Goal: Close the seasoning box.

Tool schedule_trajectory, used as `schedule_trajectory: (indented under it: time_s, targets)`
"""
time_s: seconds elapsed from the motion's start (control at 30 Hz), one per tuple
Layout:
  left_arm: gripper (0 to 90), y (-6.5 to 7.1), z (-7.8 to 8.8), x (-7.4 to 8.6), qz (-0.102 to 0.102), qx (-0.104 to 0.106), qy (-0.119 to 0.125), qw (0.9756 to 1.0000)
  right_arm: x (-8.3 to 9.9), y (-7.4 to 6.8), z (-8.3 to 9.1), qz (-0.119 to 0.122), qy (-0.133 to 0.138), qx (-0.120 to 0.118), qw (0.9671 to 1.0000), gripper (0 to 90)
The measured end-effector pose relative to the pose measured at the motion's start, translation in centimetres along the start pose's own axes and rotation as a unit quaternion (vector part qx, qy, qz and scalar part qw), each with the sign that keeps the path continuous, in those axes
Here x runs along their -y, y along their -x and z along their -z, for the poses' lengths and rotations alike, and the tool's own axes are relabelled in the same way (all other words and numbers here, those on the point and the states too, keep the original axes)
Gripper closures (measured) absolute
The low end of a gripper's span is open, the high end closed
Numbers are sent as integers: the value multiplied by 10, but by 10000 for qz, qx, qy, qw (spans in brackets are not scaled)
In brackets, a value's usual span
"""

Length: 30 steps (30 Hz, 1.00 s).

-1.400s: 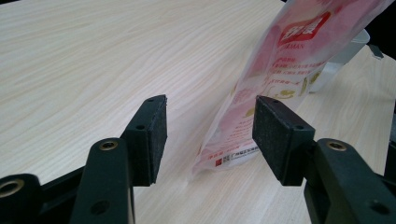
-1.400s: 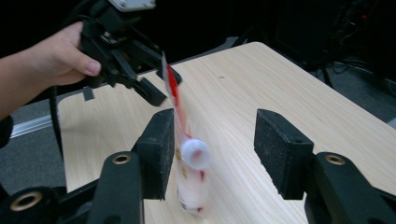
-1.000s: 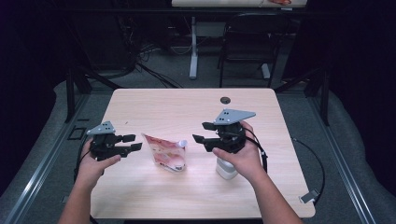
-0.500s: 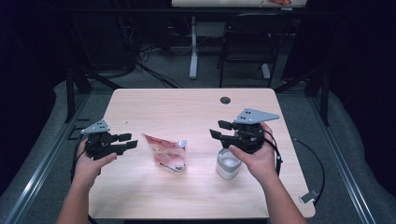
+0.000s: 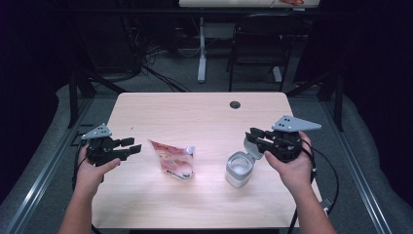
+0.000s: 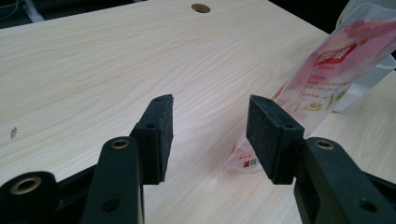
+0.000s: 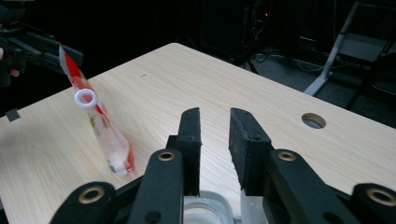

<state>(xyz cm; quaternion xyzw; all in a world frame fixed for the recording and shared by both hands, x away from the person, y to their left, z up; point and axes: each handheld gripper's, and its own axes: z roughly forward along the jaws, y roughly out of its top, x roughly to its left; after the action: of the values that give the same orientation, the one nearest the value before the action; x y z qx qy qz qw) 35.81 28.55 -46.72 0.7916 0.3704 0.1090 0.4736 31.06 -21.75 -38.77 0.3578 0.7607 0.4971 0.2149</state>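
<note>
A red and clear spouted pouch (image 5: 173,159) stands at the table's middle, its white spout (image 7: 85,98) pointing up. To its right stands a small clear container (image 5: 238,169) with its lid flipped open. My left gripper (image 5: 134,145) hovers left of the pouch. Its jaws are open, have just been opening a little, and hold nothing (image 6: 212,102), with the pouch (image 6: 322,79) off to their right. My right gripper (image 5: 253,137) is just right of the container. Its jaws have just been closing to a narrow gap with nothing between them (image 7: 215,114), and the container (image 7: 205,210) is below them.
The light wooden table (image 5: 195,117) has a round cable hole (image 5: 235,104) near its far edge. Behind the table are a dark chair (image 5: 258,44) and a desk leg on the floor. Cables trail from both grippers.
My right gripper has moved right, off the container, and its jaws have narrowed. The container now stands uncovered beside it. The left hand has hardly moved.
</note>
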Motion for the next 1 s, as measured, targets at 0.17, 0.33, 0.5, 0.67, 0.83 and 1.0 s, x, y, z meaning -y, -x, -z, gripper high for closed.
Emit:
schedule_trajectory:
  time_s: [0.17,0.33,0.5,0.67,0.83,1.0]
  targets:
    - [503,0,-1,0,-15,30,-100,9999,1,9,5,-31,49,146,9999,758]
    - [502,0,-1,-1,-43,27,-131,9999,0,19,7,-6,8,363,9993,777]
    - [500,0,-1,0,-26,14,-94,10000,0,32,5,24,-121,535,9985,789]
    - [498,0,-2,0,-31,-11,-126,9999,2,45,-2,-56,-264,614,9978,818]
    - [497,0,-2,1,-28,-33,-138,9999,3,58,-8,-201,-337,588,9975,829]
    - [496,-1,-2,1,-38,-28,-151,9999,4,65,-13,-264,-388,485,9977,838]
